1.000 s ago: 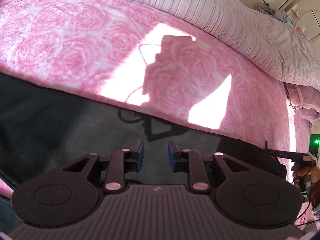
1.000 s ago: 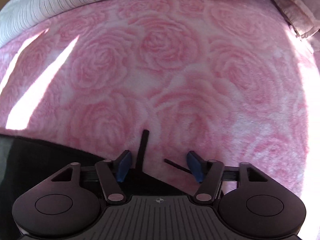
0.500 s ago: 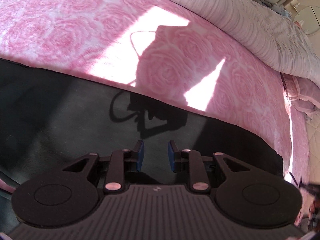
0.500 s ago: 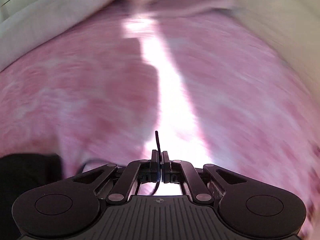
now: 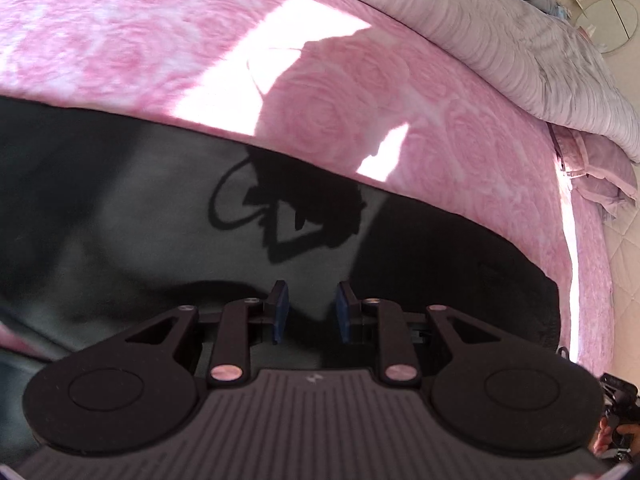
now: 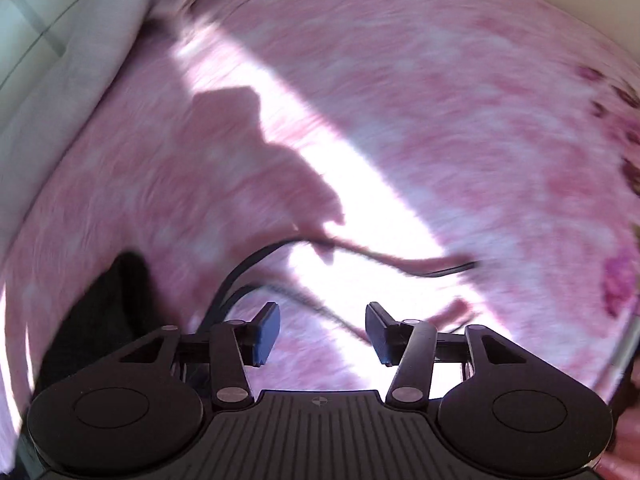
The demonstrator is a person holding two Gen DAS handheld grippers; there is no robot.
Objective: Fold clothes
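A dark garment (image 5: 120, 220) lies spread flat across a pink rose-patterned blanket (image 5: 360, 92) in the left wrist view. My left gripper (image 5: 308, 304) hovers over it, open and empty, blue pads apart. In the blurred right wrist view my right gripper (image 6: 322, 322) is open over the pink blanket (image 6: 440, 120). A dark corner of the garment (image 6: 108, 300) shows at its lower left. Thin black drawstrings (image 6: 260, 256) trail from that side across the blanket ahead of the fingers.
A striped pale duvet (image 5: 500, 40) is bunched along the far side of the bed. A pink pillow (image 5: 600, 184) lies at the right edge, with floor beyond. Sunlight patches and gripper shadows fall on the blanket and garment.
My right gripper, shut on a drawstring half a second ago, has opened and swung; the strings now lie on the blanket. My left gripper has moved further over the garment, still open.
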